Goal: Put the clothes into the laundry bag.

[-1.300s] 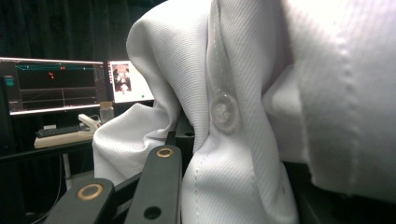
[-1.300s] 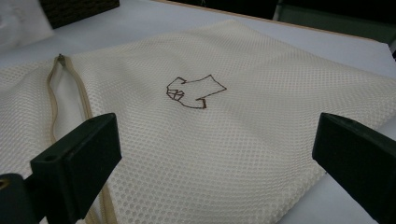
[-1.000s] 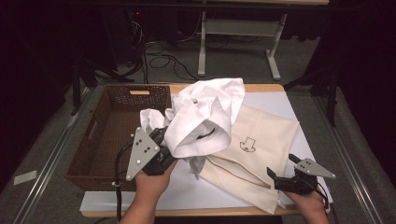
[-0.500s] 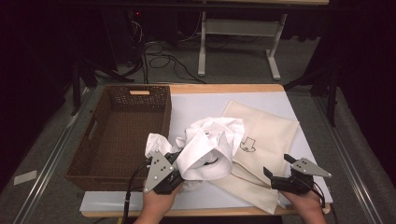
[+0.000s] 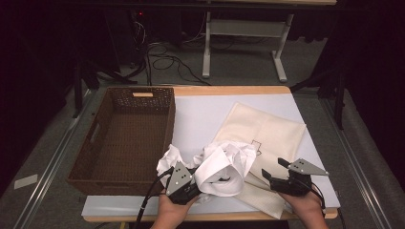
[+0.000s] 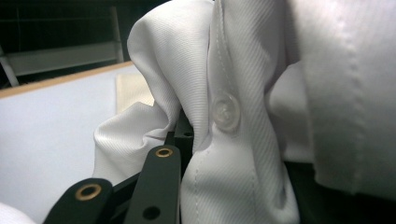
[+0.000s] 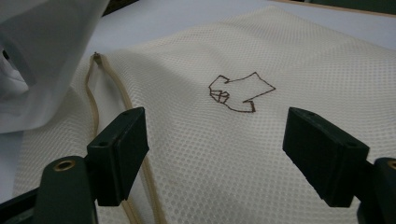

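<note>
Left tool point(image 5: 184, 183) clamped on shirt point(image 5: 224, 164); shirt bunched against its right side, resting on counter point(image 5: 200, 119) and bag point(image 5: 267, 133) edge. Right tool point(image 7: 215, 154) jaws apart, have just been closing, nothing between, bag just beneath. Judged: bag unopened, shirt not yet inside; basket point(image 5: 122, 138) unused.

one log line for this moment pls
left gripper: shut on white shirt | right gripper: open, jaws closing over mesh laundry bag | wicker basket: empty
</note>
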Motion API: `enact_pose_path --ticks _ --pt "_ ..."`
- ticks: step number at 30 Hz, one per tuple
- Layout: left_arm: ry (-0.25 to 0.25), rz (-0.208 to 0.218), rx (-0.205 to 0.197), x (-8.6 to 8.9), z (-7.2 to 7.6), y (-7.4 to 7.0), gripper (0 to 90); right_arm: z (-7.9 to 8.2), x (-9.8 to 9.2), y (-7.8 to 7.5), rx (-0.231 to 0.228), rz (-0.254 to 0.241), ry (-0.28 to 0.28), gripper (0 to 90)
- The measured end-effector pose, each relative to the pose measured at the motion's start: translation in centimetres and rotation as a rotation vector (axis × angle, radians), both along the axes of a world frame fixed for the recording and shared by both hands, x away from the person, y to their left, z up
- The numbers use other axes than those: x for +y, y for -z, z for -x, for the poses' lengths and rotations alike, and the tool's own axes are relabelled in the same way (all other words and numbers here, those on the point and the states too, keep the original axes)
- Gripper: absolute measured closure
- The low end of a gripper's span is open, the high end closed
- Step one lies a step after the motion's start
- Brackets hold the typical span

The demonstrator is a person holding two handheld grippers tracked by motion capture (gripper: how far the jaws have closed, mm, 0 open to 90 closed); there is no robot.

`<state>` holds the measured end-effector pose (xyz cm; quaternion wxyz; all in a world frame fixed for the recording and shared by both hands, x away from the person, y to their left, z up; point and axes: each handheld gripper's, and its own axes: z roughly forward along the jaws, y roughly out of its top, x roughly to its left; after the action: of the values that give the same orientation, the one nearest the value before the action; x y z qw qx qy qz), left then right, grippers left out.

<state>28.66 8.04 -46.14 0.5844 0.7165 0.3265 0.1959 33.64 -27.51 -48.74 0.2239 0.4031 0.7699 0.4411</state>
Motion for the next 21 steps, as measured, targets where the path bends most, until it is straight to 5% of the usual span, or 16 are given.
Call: enact_pose_path --ticks 12,21 --pt "0.002 0.015 0.004 0.2 -0.1 0.1 70.7 -0.9 3.3 0.6 0.05 0.072 -0.095 35.2" --pt "-0.009 0.024 0.006 0.4 -0.1 0.0 70.6 -1.0 4.0 0.8 0.061 0.115 -0.127 44.5"
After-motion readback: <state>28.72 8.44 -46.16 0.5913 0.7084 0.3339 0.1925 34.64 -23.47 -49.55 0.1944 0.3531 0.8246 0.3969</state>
